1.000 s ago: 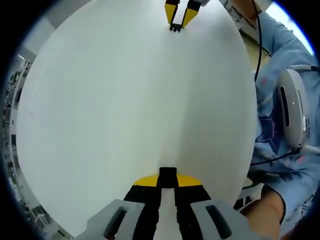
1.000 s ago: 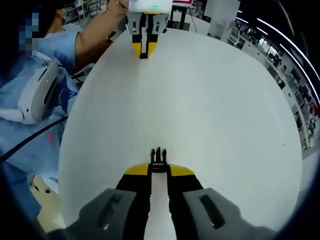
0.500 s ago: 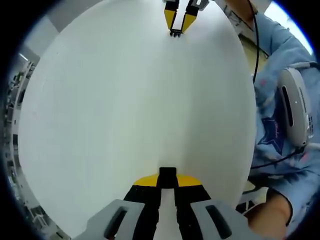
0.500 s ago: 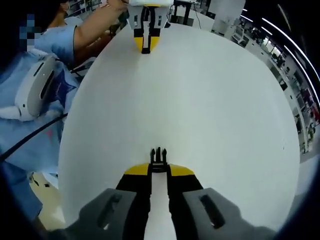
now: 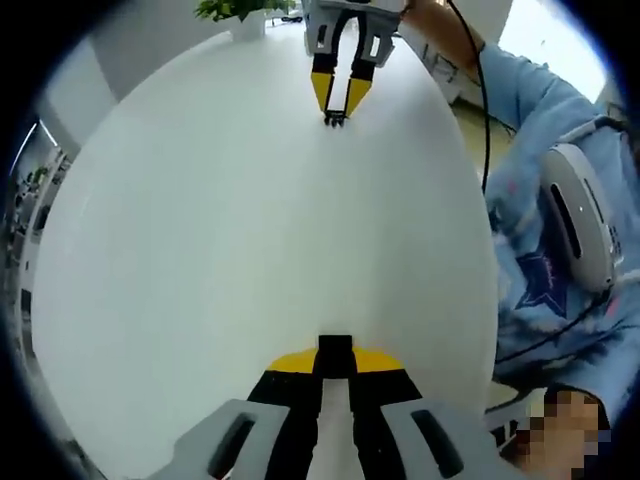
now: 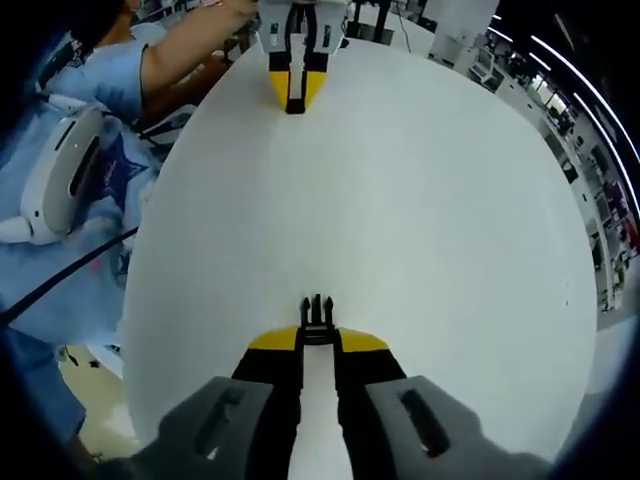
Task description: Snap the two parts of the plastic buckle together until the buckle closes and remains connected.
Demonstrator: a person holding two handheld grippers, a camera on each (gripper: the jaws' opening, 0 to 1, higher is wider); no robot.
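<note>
Both grippers face each other across a white round table (image 5: 200, 250). In the left gripper view, my left gripper (image 5: 335, 362) is shut on the black socket half of the buckle (image 5: 335, 346), which pokes out between its yellow-tipped jaws. Far across the table the right gripper (image 5: 337, 103) points back at me, with the pronged half (image 5: 331, 120) at its tip. In the right gripper view, my right gripper (image 6: 317, 340) is shut on the black pronged half (image 6: 317, 311), prongs forward. The left gripper (image 6: 296, 88) stands at the far edge with the socket half (image 6: 295, 103). The two halves are well apart.
A person in light blue clothes (image 5: 560, 290) sits along one side of the table, with a white device (image 6: 62, 170) and a black cable (image 6: 70, 275) at the chest. A potted plant (image 5: 245, 10) stands at the far edge. Shelves (image 6: 600, 190) lie beyond the table.
The left gripper view has tilted, so the right gripper sits lower and looks larger in it, and the plant has come into sight. Both grippers stay shut on their buckle halves.
</note>
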